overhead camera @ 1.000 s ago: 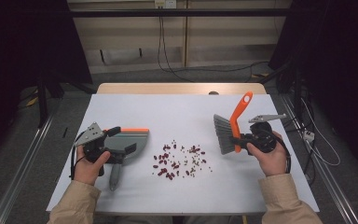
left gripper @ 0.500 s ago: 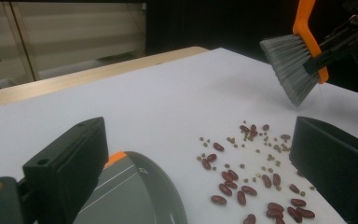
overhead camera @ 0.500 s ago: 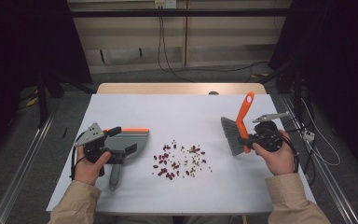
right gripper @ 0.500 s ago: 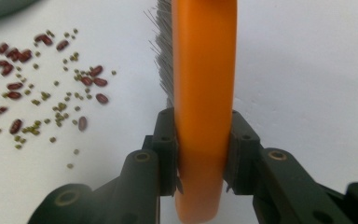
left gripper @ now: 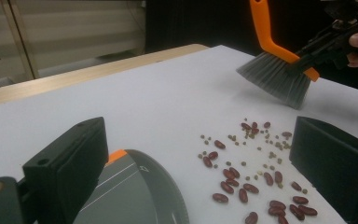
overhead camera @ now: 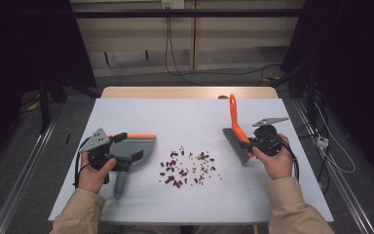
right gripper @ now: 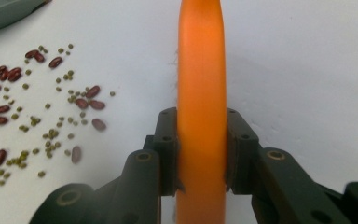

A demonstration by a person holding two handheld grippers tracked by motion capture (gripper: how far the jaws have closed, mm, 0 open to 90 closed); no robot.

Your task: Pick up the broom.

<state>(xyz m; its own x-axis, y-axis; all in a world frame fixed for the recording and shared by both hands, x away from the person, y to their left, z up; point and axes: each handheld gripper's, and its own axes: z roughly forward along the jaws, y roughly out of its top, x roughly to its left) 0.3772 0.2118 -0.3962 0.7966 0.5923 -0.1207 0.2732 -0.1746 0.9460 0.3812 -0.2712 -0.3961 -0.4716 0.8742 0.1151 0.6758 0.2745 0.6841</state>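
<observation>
Brush and dustpan flanking the spilled beans

Right gripper is clamping the orange brush; left gripper is sitting wide open over the grey dustpan, beans lying between.

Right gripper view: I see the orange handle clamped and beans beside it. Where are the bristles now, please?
Observer: The brush has its bristles pointing down, to the right of the beans and apart from them. They seem to be just above the table.
Operator: Is the dustpan held on the other side?
Observer: The dustpan lies left of the beans. The left hand-held gripper is over it with its jaws wide apart, and one jaw is clear of it.
</observation>
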